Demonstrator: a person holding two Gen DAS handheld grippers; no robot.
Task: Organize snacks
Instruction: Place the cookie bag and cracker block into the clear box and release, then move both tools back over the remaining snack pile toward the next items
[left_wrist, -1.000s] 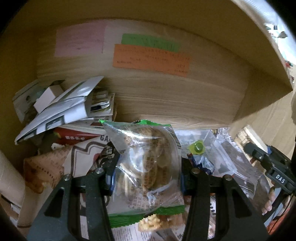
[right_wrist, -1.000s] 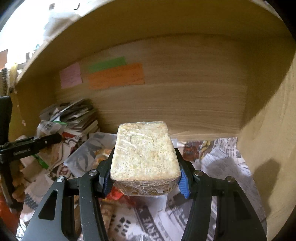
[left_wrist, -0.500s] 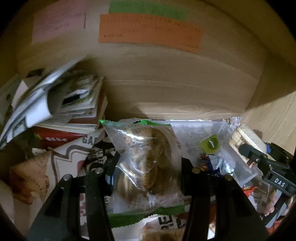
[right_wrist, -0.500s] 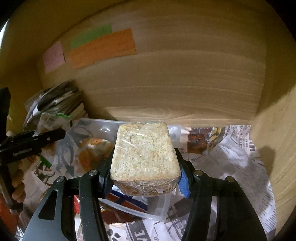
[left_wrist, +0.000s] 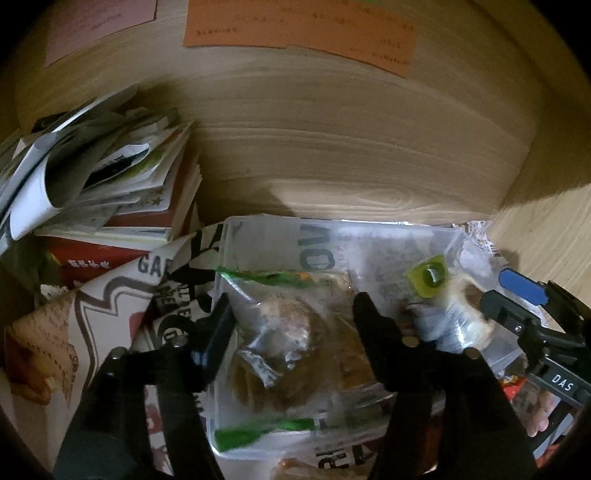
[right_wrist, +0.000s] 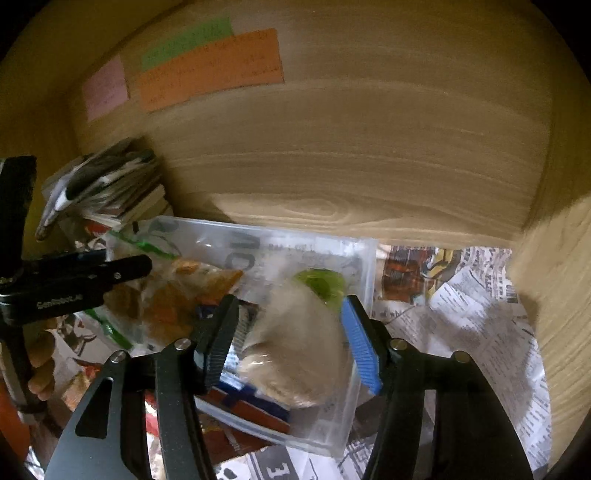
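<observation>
both your claws hang spread wide and empty over the clear bin (right_wrist: 364, 295): cookie bag (left_wrist: 288, 339) under the left gripper (left_wrist: 291, 314), pale wrapped cake (right_wrist: 295, 350) under the right gripper (right_wrist: 290, 325).

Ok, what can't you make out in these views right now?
1. Orange note: writing too small and blurred, both views.
2. Wrapped cake: motion-blurred, right wrist view; resting in the clear tub or not, unclear.
3. What lies under the cookie bag: left wrist view, hidden by the bag and left claw.
</observation>
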